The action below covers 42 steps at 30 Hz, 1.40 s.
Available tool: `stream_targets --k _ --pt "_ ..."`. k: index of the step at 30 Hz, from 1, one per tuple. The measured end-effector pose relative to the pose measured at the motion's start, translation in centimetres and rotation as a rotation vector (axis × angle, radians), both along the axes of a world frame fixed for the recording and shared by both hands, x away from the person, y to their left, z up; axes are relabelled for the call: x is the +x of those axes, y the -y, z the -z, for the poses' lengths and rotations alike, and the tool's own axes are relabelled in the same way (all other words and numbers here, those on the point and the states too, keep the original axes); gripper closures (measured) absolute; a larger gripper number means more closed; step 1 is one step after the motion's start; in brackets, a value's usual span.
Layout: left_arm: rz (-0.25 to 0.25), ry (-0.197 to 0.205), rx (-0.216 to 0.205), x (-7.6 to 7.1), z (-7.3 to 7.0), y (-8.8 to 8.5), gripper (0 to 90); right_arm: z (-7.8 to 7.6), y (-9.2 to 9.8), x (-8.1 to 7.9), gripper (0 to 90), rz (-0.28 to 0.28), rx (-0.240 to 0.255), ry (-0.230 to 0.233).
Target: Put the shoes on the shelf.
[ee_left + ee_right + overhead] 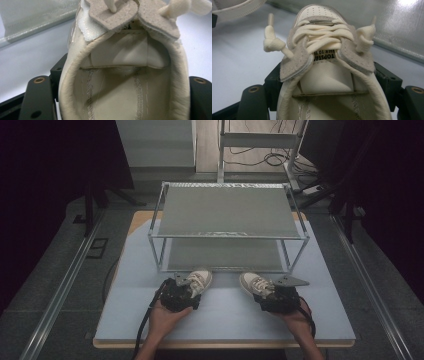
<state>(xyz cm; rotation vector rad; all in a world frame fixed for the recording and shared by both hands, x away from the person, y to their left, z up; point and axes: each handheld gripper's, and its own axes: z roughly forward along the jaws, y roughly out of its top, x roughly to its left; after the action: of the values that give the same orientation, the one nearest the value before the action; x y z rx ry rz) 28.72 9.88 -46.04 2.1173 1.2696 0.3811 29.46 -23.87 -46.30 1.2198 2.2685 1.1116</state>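
Two cream sneakers with knotted laces lie on the pale blue mat, toes toward a wire rack. My left gripper (184, 293) is shut on the heel end of the left sneaker (201, 280). In the left gripper view its black jaws flank the sneaker's opening (120, 87). My right gripper (278, 296) is shut on the heel end of the right sneaker (254, 283). Seen from the right gripper view, that sneaker's laces and tongue label (325, 47) are straight ahead, between the jaws. Whether the soles touch the mat is hard to tell.
A two-shelf metal rack (227, 210) stands across the middle of the mat (225, 320), its lower shelf (225, 254) just beyond the toes. The rack's shiny edge (397, 45) is close on the right. Dark floor and rails (60, 290) surround the table.
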Motion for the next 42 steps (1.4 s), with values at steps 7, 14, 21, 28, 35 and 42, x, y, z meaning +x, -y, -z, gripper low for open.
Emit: stream_targets --k 7,14,21,28,35,42 --pt "-0.019 0.014 0.006 1.5 -0.6 0.3 28.9 -0.7 -0.9 1.5 27.2 0.005 0.021 0.0" --pt "-0.017 0.014 0.011 3.0 -1.1 1.1 28.9 -1.4 -1.6 2.7 27.2 0.015 0.031 0.007" --pt "-0.024 0.023 0.012 4.5 -1.4 2.0 28.9 -2.0 -2.3 4.1 27.2 0.032 0.027 0.005" --pt "-0.026 0.013 0.03 6.3 -1.1 3.0 28.9 -1.8 -3.0 5.8 27.2 0.06 0.015 0.002" --pt "-0.021 0.003 0.048 7.6 -0.8 3.9 28.9 -1.4 -4.0 7.1 27.2 0.072 0.005 -0.011" --pt "-0.01 0.004 0.06 8.9 -0.4 4.3 28.9 -1.1 -4.7 8.2 27.2 0.092 -0.013 -0.018"
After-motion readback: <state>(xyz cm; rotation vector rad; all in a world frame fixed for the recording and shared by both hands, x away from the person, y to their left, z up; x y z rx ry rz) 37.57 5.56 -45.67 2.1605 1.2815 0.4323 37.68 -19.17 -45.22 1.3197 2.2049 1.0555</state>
